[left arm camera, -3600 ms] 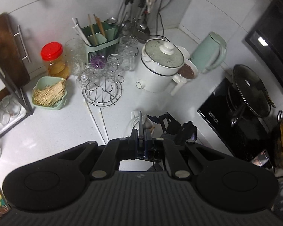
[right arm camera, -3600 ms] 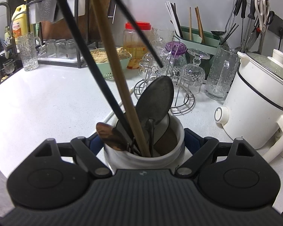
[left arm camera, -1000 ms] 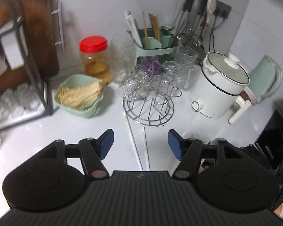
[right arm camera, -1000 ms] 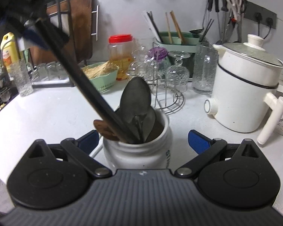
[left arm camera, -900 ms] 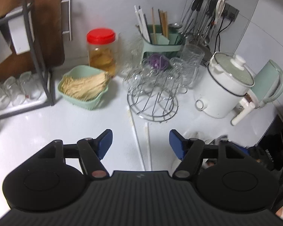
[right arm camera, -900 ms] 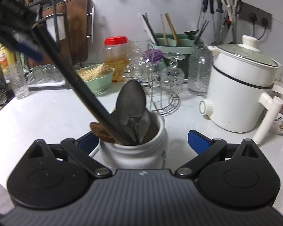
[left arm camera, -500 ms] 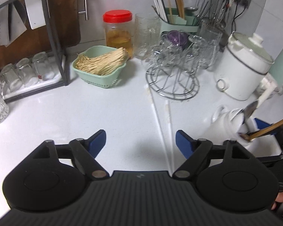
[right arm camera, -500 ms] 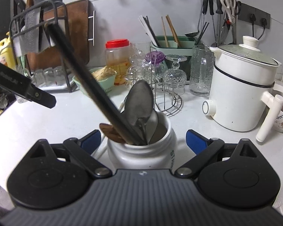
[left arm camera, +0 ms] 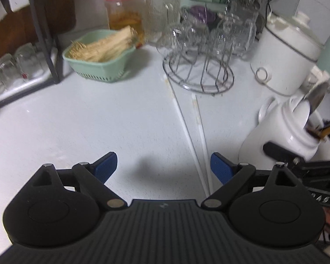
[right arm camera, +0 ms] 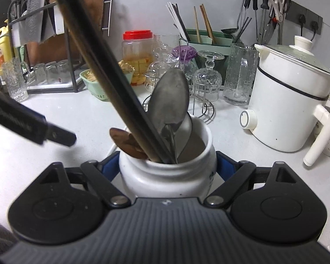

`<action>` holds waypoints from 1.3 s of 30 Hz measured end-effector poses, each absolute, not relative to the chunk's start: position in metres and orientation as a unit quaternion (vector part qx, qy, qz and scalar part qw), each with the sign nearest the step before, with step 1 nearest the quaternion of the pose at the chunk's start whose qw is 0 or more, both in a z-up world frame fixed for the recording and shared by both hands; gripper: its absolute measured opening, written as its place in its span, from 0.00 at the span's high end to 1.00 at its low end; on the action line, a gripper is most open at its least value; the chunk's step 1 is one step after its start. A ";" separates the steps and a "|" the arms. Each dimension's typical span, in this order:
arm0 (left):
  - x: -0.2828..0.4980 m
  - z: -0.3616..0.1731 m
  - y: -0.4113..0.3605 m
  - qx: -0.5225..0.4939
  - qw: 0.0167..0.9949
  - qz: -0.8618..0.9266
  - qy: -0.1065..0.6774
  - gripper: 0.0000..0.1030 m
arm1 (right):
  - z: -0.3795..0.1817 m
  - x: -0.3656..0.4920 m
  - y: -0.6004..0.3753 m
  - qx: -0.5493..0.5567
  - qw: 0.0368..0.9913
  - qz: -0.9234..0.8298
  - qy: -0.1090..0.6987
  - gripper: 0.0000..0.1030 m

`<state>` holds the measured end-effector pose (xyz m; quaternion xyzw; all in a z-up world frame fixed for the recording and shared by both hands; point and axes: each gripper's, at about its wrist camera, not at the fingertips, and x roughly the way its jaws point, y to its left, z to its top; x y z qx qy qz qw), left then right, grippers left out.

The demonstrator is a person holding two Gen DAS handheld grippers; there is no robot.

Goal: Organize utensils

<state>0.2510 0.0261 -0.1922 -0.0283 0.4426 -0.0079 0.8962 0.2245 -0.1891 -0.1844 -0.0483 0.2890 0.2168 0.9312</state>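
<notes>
Utensils stand in a white ceramic jar (right arm camera: 165, 176) on the white bench (right arm camera: 55, 118): a metal spoon (right arm camera: 169, 96) bowl-up, a brown wooden spoon (right arm camera: 125, 142) at the left rim, and long dark handles (right arm camera: 103, 66) leaning up to the left. The right tongs (right arm camera: 167, 165) have just been closing and now their 2 blue pads (right arm camera: 223, 162) sit against the jar's sides, grasping it. The left tongs (left arm camera: 164, 168) have just been opening and are spread wide above bare bench, holding nothing. Just beside their right pad lie 2 white chopsticks (left arm camera: 187, 132), running toward a wire glass rack (left arm camera: 198, 74). The jar shows at the right in the left view, with the right tongs' arm below it. Further back stand a green basket (left arm camera: 99, 63), a red-lidded jar (left arm camera: 123, 13) and a white cooker (right arm camera: 290, 101).
</notes>
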 end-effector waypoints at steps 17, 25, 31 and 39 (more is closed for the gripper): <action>0.271 -0.234 -0.002 0.007 0.889 -0.064 0.454 0.76 | -0.184 0.226 -0.184 -0.045 0.935 0.193 0.294 0.12; 0.286 -0.240 -0.018 0.050 0.888 -0.075 0.452 0.80 | -0.183 0.228 -0.184 -0.048 0.933 0.193 0.299 0.12; 0.296 -0.239 -0.013 0.035 0.883 -0.058 0.464 0.90 | -0.184 0.229 -0.182 -0.051 0.933 0.192 0.300 0.12; 0.297 -0.234 -0.003 -0.002 0.866 -0.024 0.499 0.94 | -0.181 0.232 -0.182 -0.050 0.928 0.191 0.316 0.12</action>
